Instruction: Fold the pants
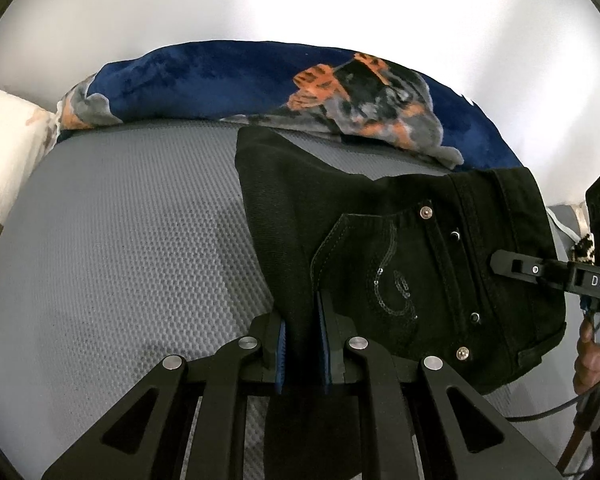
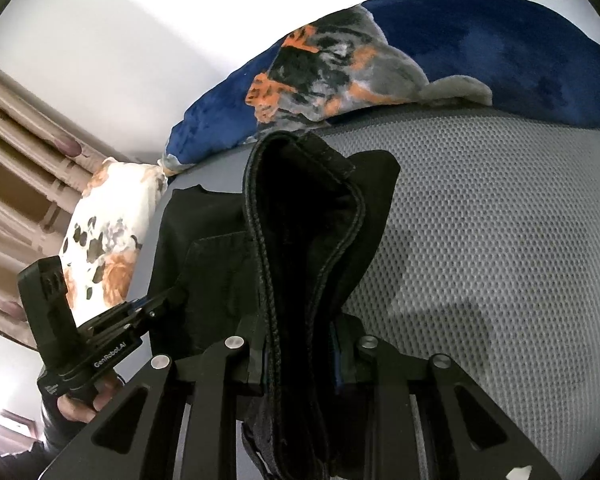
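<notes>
Surroundings: blue plush blanket is bunched along the far edge of the grey mesh mattress; floral pillow lies at far left.
Pants: black pants are held over the mattress, pocket side seen only from the left wrist.
Left gripper: clamped on a fabric fold.
Right gripper: clamped on the waistband edge; curtain is seen only here.
Open room: bare mattress is seen left of the pants.
</notes>
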